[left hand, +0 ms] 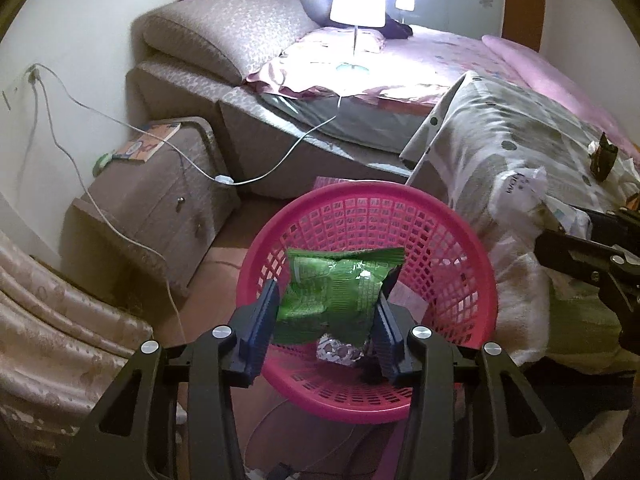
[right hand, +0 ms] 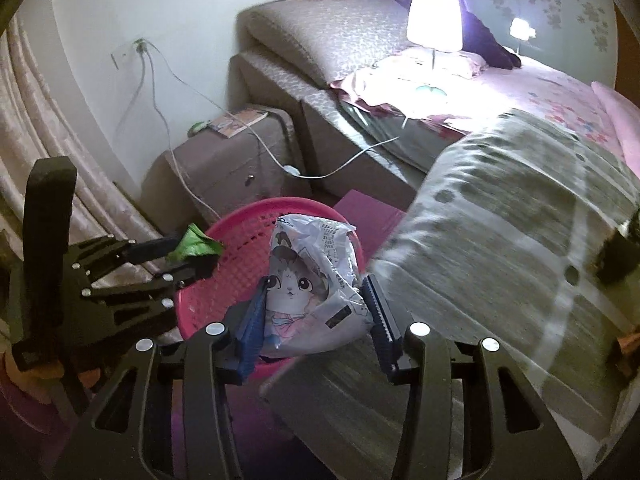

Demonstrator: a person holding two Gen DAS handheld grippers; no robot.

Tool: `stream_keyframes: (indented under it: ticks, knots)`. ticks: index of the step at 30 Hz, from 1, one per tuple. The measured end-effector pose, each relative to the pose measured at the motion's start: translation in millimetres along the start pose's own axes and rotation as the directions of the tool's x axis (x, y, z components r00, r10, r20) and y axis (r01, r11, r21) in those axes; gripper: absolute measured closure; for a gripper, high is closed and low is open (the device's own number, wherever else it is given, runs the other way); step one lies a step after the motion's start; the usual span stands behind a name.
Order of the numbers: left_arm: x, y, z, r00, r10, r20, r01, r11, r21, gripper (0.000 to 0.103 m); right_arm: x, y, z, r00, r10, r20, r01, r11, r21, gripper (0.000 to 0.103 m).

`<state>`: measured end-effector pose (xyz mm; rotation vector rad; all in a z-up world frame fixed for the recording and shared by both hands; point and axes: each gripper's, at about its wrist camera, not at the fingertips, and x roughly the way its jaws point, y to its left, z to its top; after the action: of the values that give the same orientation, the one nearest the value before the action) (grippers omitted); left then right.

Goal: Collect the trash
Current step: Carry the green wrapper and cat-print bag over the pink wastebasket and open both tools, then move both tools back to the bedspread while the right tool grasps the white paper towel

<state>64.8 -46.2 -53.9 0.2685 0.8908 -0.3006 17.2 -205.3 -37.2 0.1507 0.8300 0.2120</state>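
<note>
left fingers: the left gripper (left hand: 326, 312) has its blue ribbed pads (left hand: 262, 320) set against both sides of a crumpled green foil snack wrapper (left hand: 336, 292); the wrapper sits between them, held

left wrapper, lie: long axis runs across the jaws, pad to pad; it hangs directly over the mouth of the round pink plastic mesh basket (left hand: 460, 264), inside the rim, nearer the near edge than the far one

below it: a small silvery scrap (left hand: 340, 350) already lies on the basket floor

right fingers: the right gripper (right hand: 316, 320) clasps a white plastic packet printed with a cartoon cat (right hand: 312, 284) at its lower part; the upper end stands up past the fingertips

right packet, lie: over the basket's right-hand rim, close to the edge of the grey-green spotted quilt (right hand: 500, 240); only partly over the opening, I judge

nearer hand: the left one, already squarely above the basket; its drop looks ready, while the right needs to come further in over the rim first
</note>
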Motion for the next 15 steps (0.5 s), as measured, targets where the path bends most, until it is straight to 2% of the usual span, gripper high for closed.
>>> stream_keyframes:
  ticks: [3, 5, 6, 10, 15]
  knots:
    - [0.9, 1.3, -0.4, 1.0, 0.005, -0.002, -0.005, 1.0, -0.004, 0.056, 3.9, 0.6, 4.0, 1.0, 0.009, -0.002, -0.009, 1.0, 0.012, 0.049]
    - [0.8, 1.5, -0.4, 1.0, 0.007, -0.001, -0.007, 1.0, -0.008, 0.048, 3.1, 0.8, 5.0, 1.0, 0.012, 0.002, -0.012, 1.0, 0.021, 0.038]
    - [-0.3, 1.8, -0.2, 1.0, 0.01, 0.005, -0.01, 1.0, -0.011, 0.04, 1.8, 0.7, 4.7, 1.0, 0.013, 0.007, -0.013, 1.0, 0.023, 0.035]
    - [-3.3, 2.9, 1.2, 1.0, 0.021, 0.023, -0.021, 1.0, -0.02, 0.031, -3.5, 0.0, 3.3, 1.0, 0.009, 0.018, -0.009, 1.0, 0.026, 0.034]
    - [-7.0, 4.3, 1.7, 0.999, 0.024, 0.041, -0.023, 0.999, -0.037, 0.027, -8.4, -3.5, -0.3, 1.0, -0.001, 0.031, 0.0, 0.999, 0.038, 0.034]
